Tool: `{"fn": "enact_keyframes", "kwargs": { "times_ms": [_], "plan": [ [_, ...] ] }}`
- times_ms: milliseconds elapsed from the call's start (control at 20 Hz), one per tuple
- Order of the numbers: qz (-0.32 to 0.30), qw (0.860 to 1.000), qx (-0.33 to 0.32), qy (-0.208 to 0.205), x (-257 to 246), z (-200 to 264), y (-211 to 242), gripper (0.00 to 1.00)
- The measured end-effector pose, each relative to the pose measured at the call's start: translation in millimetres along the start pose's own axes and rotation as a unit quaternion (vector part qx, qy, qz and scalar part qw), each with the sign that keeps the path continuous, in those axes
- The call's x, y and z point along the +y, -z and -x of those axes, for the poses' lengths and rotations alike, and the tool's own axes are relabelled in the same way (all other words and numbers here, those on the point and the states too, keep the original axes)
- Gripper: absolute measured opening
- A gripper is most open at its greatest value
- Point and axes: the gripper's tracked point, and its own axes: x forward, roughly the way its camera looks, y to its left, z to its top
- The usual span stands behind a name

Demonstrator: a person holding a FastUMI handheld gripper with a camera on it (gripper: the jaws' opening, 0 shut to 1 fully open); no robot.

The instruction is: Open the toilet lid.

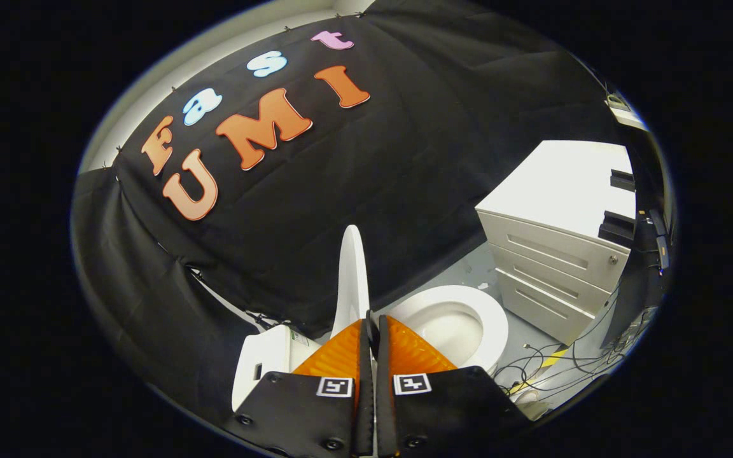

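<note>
Gripper view: the gripper (371, 326) sits at the bottom centre of the frame, its two fingers pressed together with no visible gap and nothing seen between them; tips lie at the foot of the lid. The lid (352, 280) stands upright, edge-on, rising just ahead of the fingertips at frame centre. To its right, lower centre-right, the seat (497, 327) rings the open bowl. Lower left of the fingers, the tank (268, 359) is partly visible. Cables (551, 366) trail across the grey floor (468, 270) at lower right. Further right, a white drawer unit (551, 254) with three drawer fronts stands beyond the bowl. Black cloth wall (417, 178) behind everything.
</note>
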Motion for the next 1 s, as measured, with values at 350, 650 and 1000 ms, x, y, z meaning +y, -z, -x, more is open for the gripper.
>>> {"fn": "enact_keyframes", "kwargs": {
  "times_ms": [350,650,1000],
  "plan": [
    [0.034,0.999,-0.001,-0.027,52,10,3,0.11],
    [0.073,0.996,-0.001,-0.052,105,21,14,0.11],
    [0.129,0.989,-0.002,-0.076,171,32,38,0.11]
  ]
}}
